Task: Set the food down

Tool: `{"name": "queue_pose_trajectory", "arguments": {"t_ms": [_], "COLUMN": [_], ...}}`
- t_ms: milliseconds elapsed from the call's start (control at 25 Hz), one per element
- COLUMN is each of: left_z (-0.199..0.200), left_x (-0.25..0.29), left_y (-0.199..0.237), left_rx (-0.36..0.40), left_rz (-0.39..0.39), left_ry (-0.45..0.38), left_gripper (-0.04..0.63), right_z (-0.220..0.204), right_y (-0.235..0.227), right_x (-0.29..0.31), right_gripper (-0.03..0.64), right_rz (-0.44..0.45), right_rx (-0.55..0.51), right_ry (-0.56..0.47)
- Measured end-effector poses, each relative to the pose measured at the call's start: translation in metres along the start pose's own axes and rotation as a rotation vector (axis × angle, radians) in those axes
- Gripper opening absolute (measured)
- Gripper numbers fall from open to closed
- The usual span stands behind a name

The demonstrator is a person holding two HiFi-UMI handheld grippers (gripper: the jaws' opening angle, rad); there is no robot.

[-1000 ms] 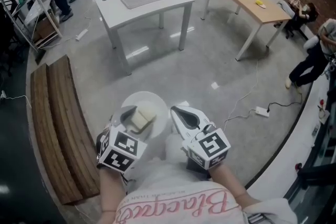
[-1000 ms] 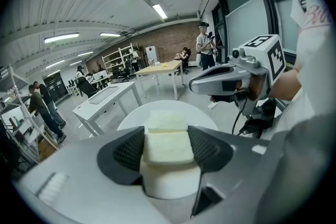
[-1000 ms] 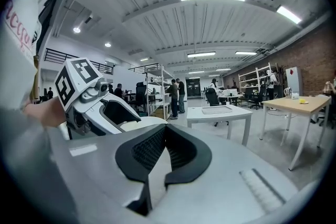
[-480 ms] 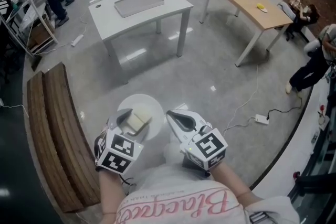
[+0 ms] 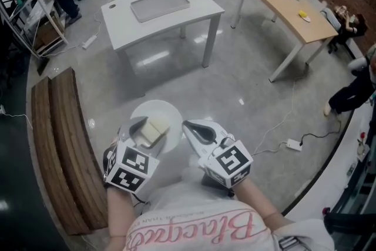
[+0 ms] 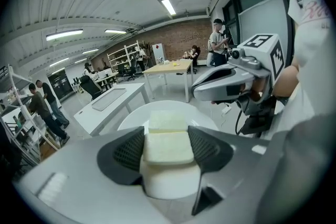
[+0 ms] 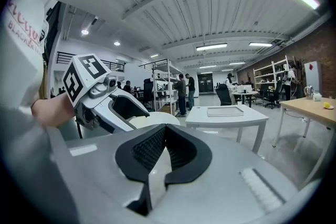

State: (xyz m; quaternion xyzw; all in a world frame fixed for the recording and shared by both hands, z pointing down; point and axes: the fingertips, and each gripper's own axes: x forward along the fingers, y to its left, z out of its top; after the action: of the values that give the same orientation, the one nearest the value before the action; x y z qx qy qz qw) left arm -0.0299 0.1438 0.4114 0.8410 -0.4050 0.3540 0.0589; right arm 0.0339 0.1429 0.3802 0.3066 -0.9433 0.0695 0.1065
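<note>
Clamped between the left gripper's [image 6: 167,150] pads: pale food [image 5: 154,130], a block sitting on a white plate [image 5: 169,111]. Held in the air over bare floor, well apart from the white table [image 5: 164,6]. Right gripper [image 7: 157,157] pinched closed on nothing, just beside the plate. Probably light, soft and crumbly, perhaps a little slick; easily dented by a hard squeeze. Best taken gently by the flat sides, low down, and kept level to avoid tipping the second block [image 6: 167,119] lying beyond.
</note>
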Motion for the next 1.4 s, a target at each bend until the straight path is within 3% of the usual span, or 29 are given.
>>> {"name": "queue_pose_trajectory", "arguments": {"t_ms": [600, 1400], "left_z": [0.041, 0.049], "left_x": [0.056, 0.071], "left_y": [0.02, 0.045], "left_rx": [-0.011, -0.056], "left_rz": [0.054, 0.065], "left_ry": [-0.014, -0.026], "left_gripper": [0.261, 0.261], "right_z": [0.008, 0.012], "right_y": [-0.077, -0.091], "right_x": [0.016, 0.047], "right_gripper": [0.002, 0.002], "right_rz": [0.048, 0.104], "right_rx": [0.0, -0.016], "right_ry": [-0.006, 0.027]}}
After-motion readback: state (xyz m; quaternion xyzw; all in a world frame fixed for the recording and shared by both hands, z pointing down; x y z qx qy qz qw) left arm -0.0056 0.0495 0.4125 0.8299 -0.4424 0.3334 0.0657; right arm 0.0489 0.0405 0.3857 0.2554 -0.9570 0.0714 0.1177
